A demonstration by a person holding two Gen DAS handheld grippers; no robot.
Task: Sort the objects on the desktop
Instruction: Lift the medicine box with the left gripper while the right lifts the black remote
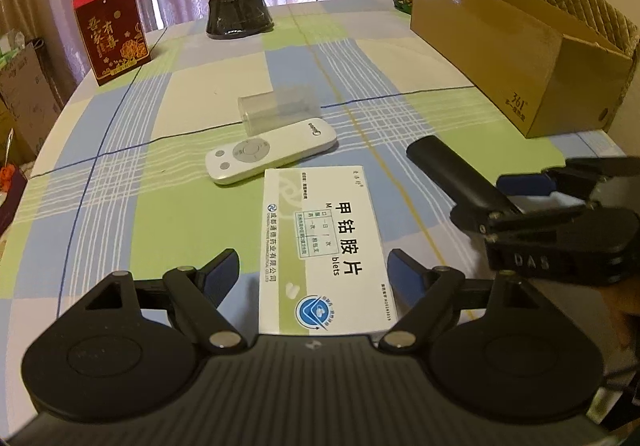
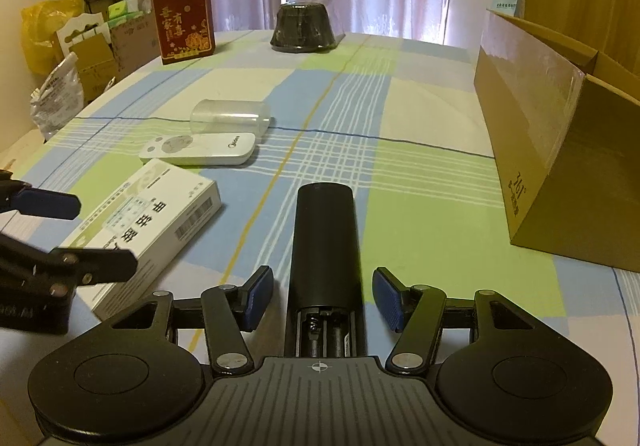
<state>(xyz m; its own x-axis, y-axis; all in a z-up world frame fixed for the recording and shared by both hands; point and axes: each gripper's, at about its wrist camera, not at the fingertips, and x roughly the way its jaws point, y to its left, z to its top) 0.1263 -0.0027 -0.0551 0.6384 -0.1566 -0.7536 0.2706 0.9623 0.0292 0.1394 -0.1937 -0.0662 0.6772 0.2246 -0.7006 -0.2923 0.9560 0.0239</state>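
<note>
A white and green medicine box [image 1: 320, 246] lies flat on the checked tablecloth, between the blue pads of my left gripper [image 1: 314, 272], which is open and straddles its near end. My right gripper [image 2: 324, 294] is open too, its pads a small gap away on either side of a black remote [image 2: 324, 246] whose battery bay is uncovered at the near end. Further off lie a white remote [image 1: 272, 154] and, just behind it, a clear plastic cup [image 1: 276, 110] on its side. From the right wrist, the left gripper [image 2: 72, 234] sits over the medicine box [image 2: 160, 222].
An open cardboard box [image 1: 520, 58] stands at the table's right side. A red gift box [image 1: 110, 30] and a black wrapped container [image 1: 238, 10] stand at the far edge. Bags and cartons [image 2: 80, 46] are stacked beyond the left edge.
</note>
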